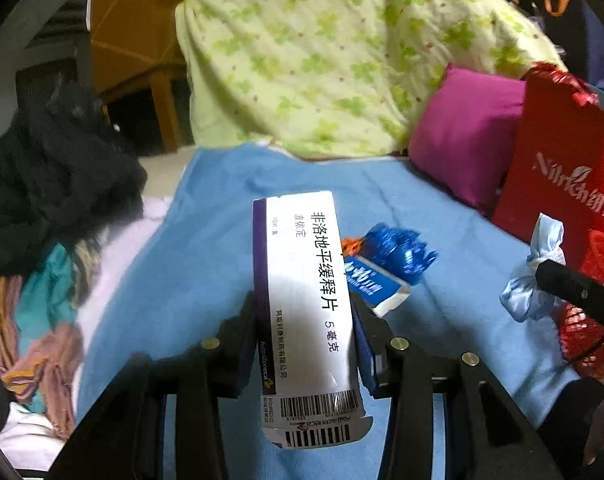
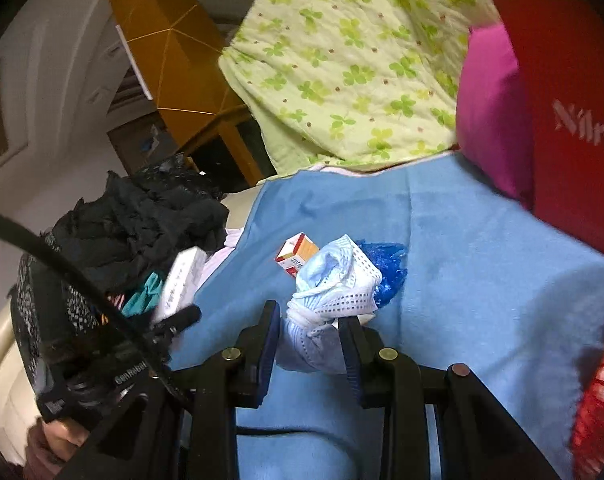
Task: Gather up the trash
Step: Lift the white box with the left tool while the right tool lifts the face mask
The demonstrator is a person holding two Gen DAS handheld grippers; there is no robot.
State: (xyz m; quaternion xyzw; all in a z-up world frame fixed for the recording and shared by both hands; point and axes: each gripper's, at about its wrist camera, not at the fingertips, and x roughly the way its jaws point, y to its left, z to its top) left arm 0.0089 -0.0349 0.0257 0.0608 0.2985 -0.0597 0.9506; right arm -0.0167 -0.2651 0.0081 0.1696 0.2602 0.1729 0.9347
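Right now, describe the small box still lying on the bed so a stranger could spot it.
Find the blue blanket spread below the clover-print quilt. Near its middle, beside a crumpled shiny blue wrapper, lies the small box. It alone is white with an orange-and-red end.

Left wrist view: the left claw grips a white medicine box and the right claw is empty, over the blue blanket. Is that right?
Not quite. The right claw is not empty: the right wrist view shows it shut on a crumpled face mask. The rest holds: the left claw grips the white medicine box, over the blue blanket.
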